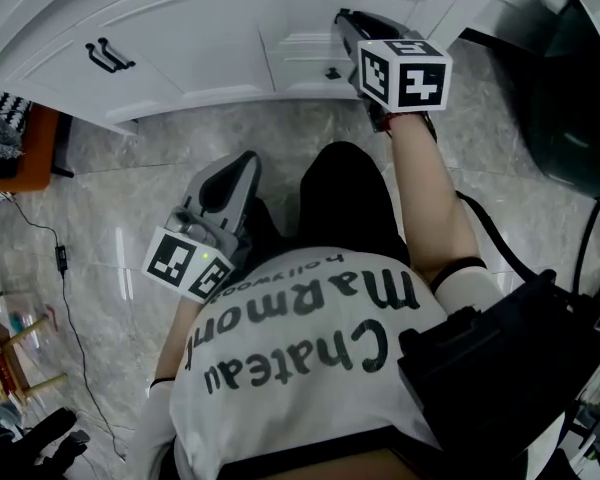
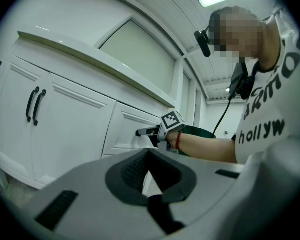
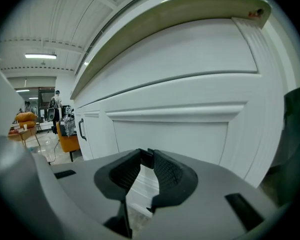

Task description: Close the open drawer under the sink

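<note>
Left claw (image 1: 242,166) hangs clenched and empty over the floor (image 1: 130,178), well apart from the cabinet (image 1: 190,38). At the cabinet's right end the drawer (image 1: 305,33) sits with its front flush. Against that front, the right claw (image 1: 342,18) has its tips barely parted, grasping nothing.

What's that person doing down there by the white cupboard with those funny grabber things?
A person is crouched in front of a white cabinet, holding a gripper in each hand. The right gripper reaches to the drawer front, close to its small black knob. Its jaws are only a sliver apart, with nothing between them. The drawer looks pushed in, level with the cabinet. The left gripper is held away from the cabinet, shut and empty.
</note>
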The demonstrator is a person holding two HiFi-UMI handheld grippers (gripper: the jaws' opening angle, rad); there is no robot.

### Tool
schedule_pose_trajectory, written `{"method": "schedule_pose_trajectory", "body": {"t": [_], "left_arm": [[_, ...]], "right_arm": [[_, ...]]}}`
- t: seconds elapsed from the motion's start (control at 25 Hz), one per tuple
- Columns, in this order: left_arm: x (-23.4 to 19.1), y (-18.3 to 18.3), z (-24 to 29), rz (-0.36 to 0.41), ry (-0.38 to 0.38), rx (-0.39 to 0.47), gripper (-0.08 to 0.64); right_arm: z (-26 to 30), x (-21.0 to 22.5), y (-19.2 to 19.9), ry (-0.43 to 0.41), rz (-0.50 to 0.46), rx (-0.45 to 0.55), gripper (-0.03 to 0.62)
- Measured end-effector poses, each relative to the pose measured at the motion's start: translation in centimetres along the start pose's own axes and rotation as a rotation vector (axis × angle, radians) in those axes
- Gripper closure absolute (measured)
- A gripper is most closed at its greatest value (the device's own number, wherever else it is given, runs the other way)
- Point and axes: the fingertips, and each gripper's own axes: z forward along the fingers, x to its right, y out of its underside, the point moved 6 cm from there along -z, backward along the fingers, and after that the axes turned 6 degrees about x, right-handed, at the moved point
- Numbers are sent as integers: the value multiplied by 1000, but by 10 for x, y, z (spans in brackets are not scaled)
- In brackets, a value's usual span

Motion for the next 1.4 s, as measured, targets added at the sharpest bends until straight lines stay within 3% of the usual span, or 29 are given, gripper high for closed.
{"method": "schedule_pose_trajectory", "body": {"t": [0.24,0.56,1.08,1.4], "left_arm": [[1,-1,1,-10,2,4,552],[-4,0,2,-10,-1,0,552],[-7,-5,-11,10,-34,7,552],[-12,34,-25,-74,-44,-30,552]], "right_arm": [[2,1,-2,34,2,13,500],[16,1,0,-2,23,7,465],[20,-2,-3,61,20,47,456],[17,-3,8,57,-26,109,463]]}}
